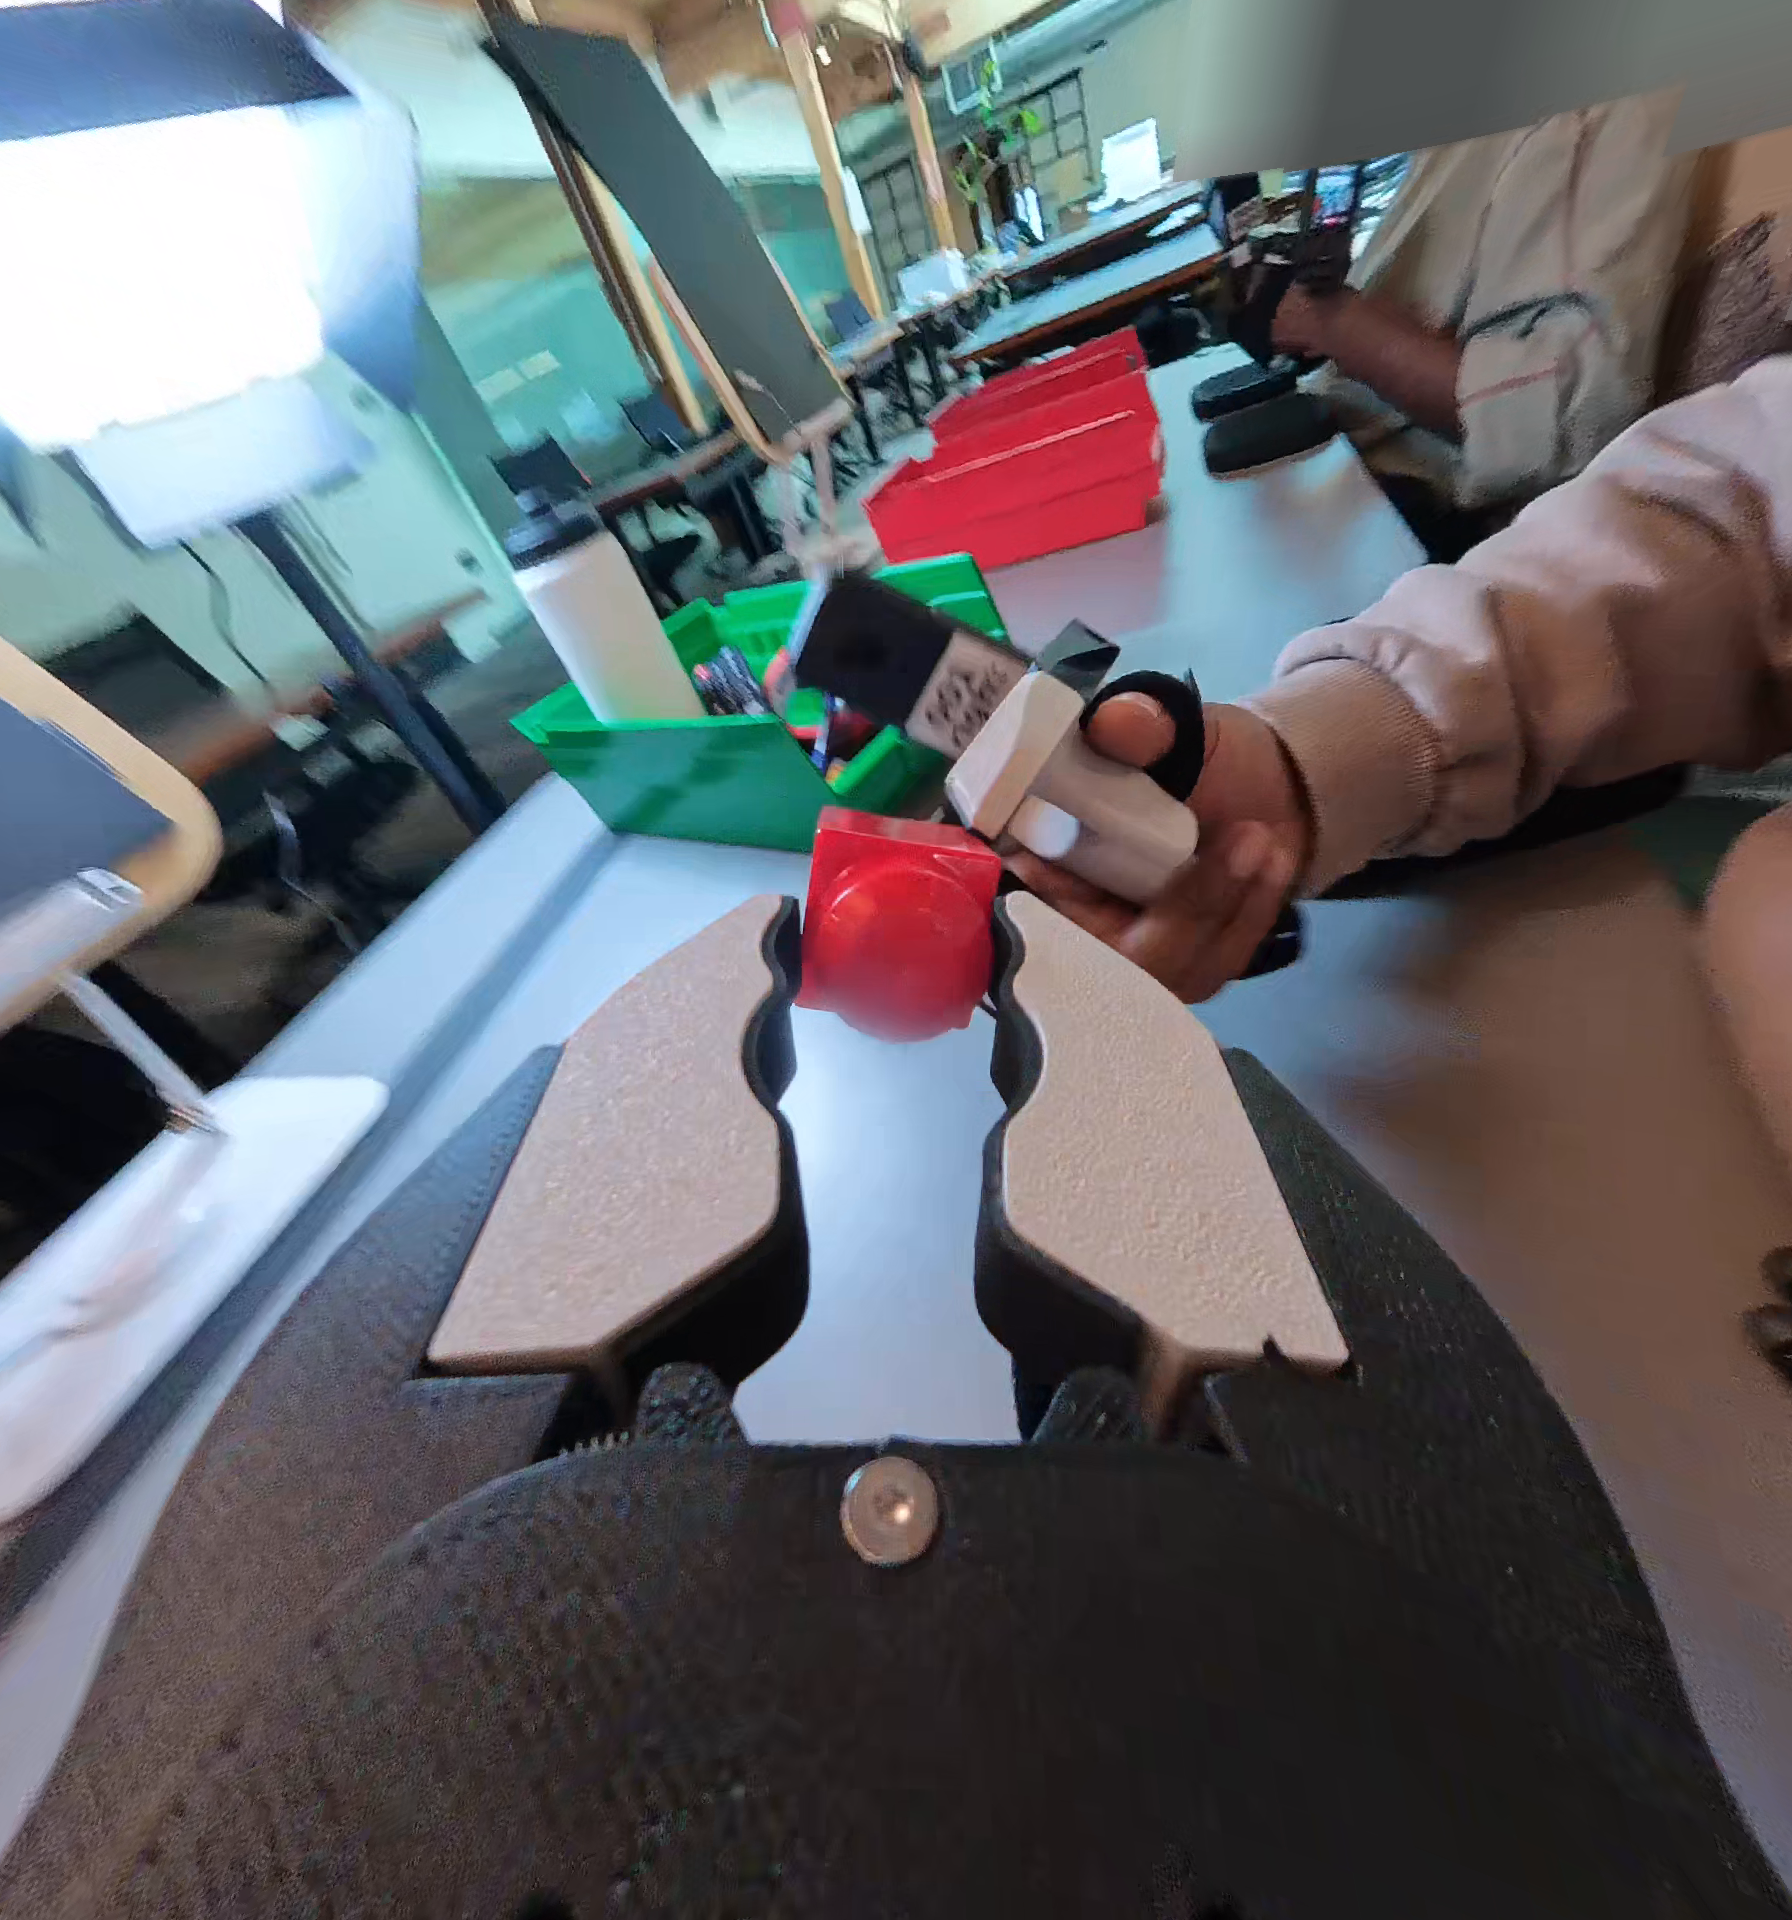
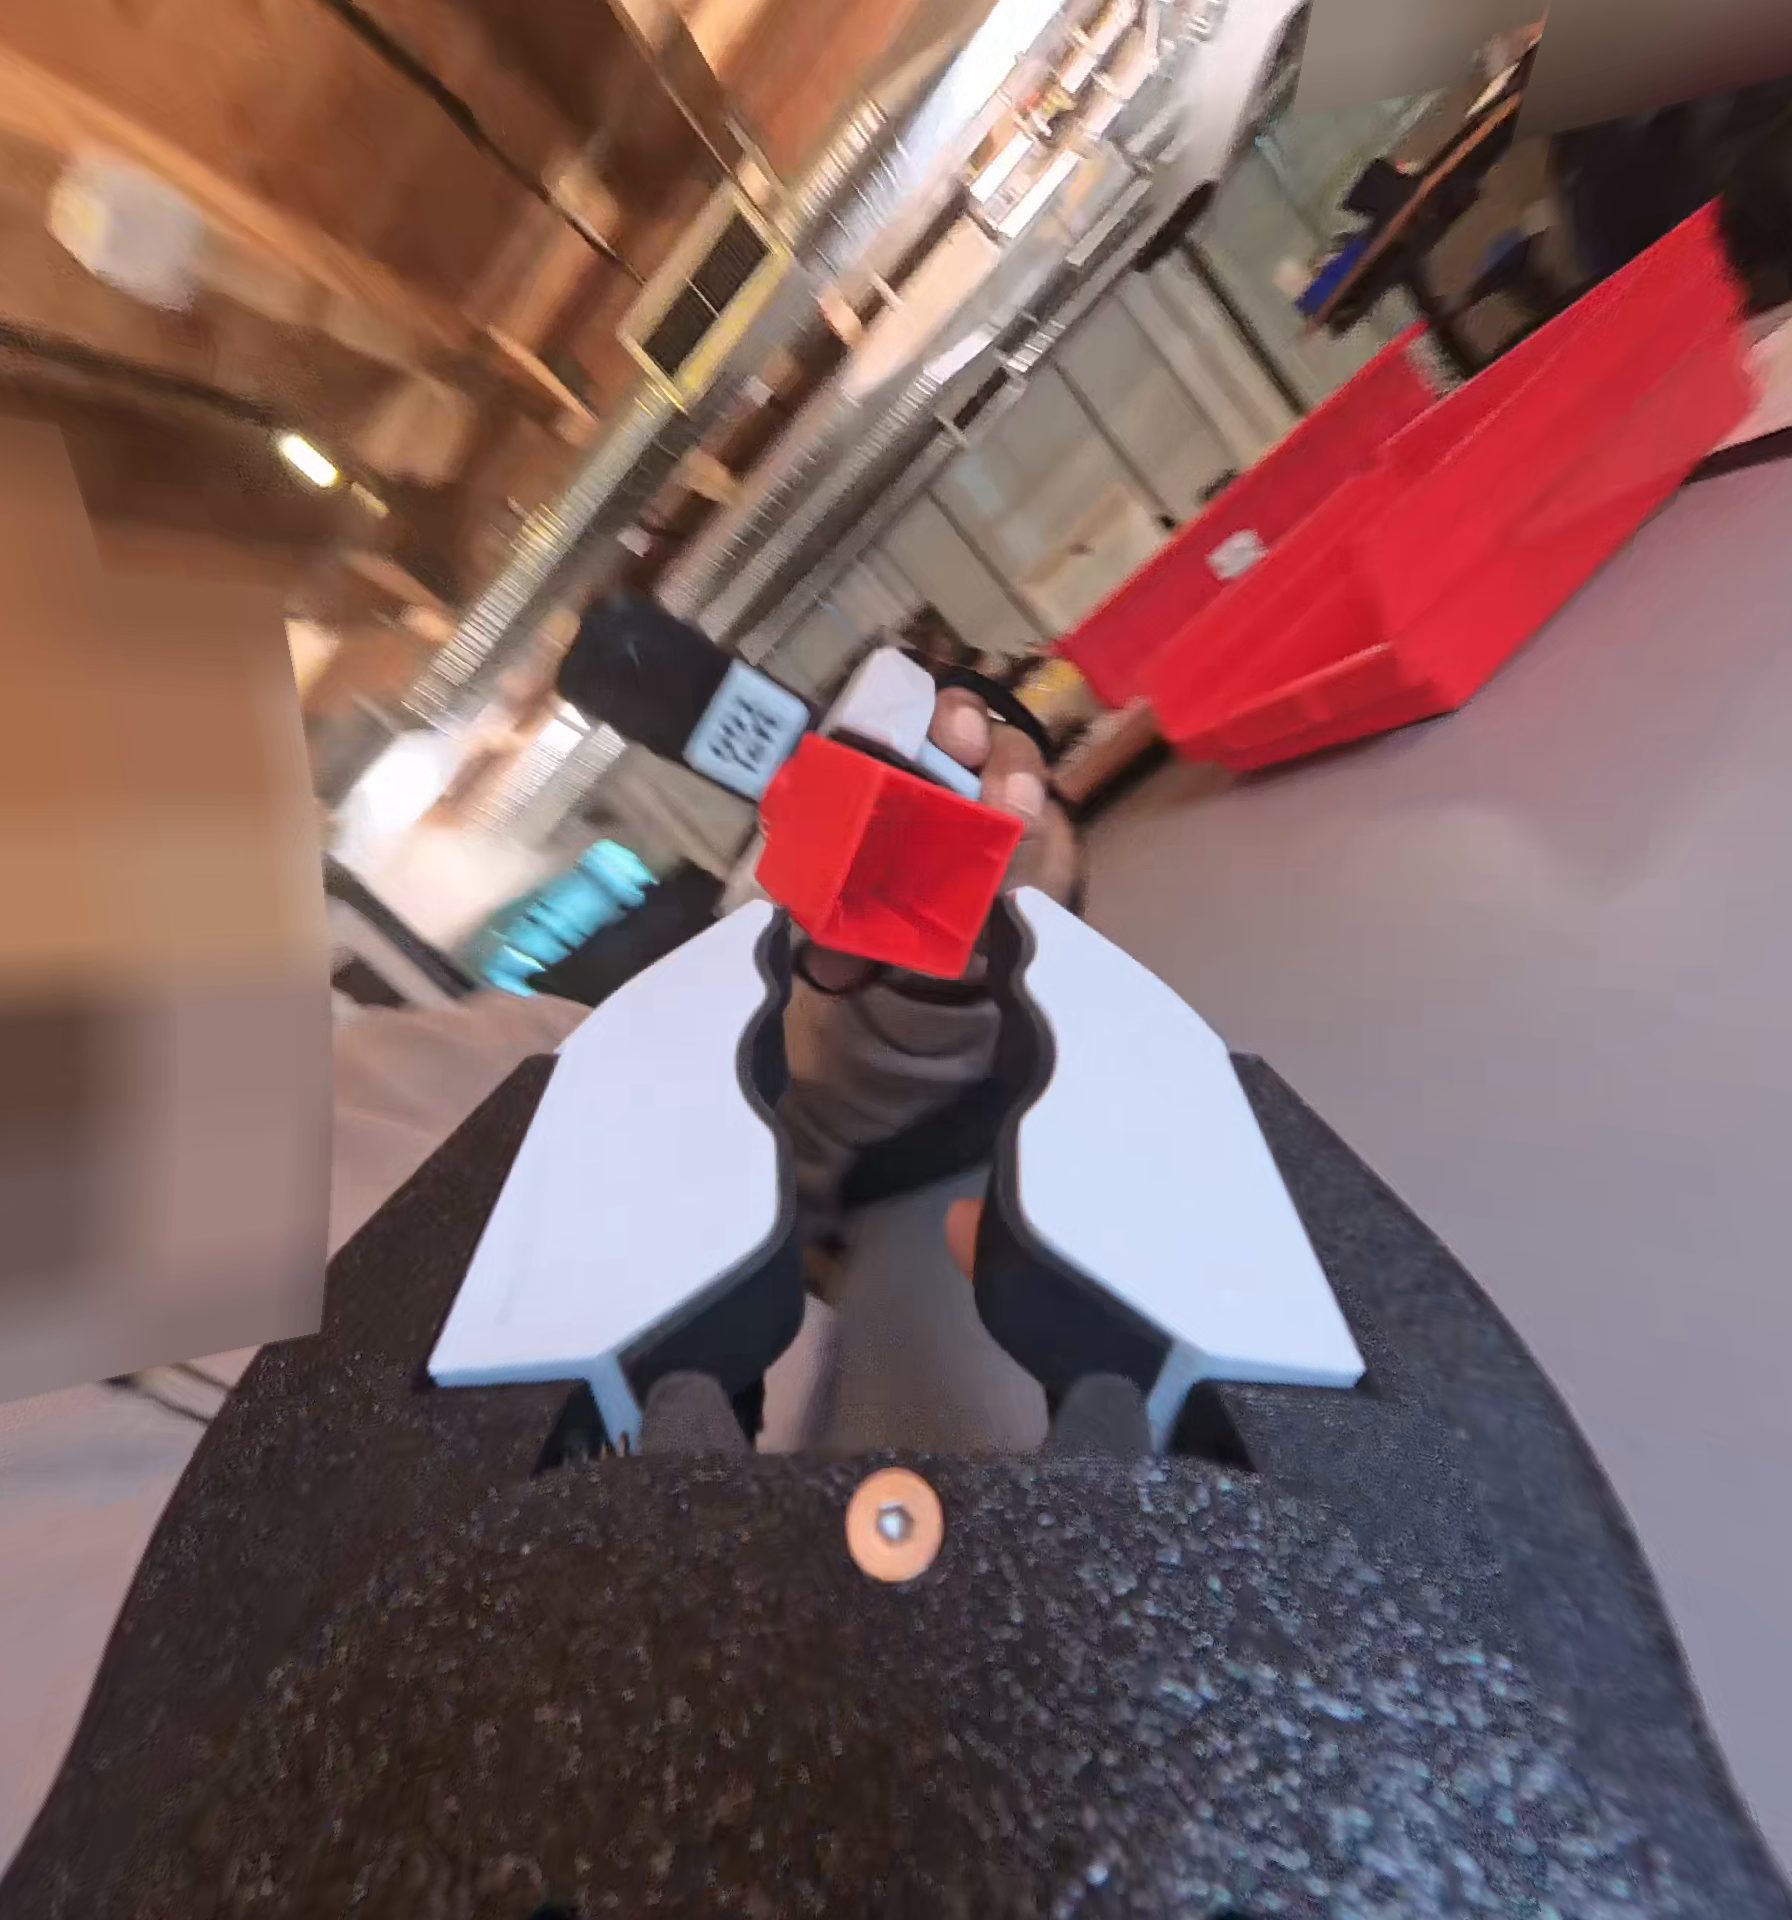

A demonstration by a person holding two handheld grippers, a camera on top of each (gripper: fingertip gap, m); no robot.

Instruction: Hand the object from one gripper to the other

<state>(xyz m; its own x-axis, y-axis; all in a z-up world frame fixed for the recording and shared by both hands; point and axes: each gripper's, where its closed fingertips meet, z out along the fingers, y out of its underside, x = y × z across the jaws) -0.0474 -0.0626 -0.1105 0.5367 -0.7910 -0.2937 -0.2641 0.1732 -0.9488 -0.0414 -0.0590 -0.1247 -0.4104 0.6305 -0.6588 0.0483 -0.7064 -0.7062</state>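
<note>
Grey surface [image 1: 1287, 1091] in a big workshop room, green bin [image 1: 726, 769] at 11 o'clock and red bins [image 1: 1027, 468] at 1. The red cube object [image 1: 897, 925] sits mid-air, pinched between the left hand-held gripper [image 1: 897, 935] fingertips. Right hand-held gripper [image 2: 887, 925] looks clamped on the same cube's open end.

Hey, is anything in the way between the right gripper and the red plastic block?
Nothing visible is. The red plastic block sits right at the right gripper's fingertips, its hollow side facing that camera. The left gripper has the block between its own fingertips from the opposite side.
</note>
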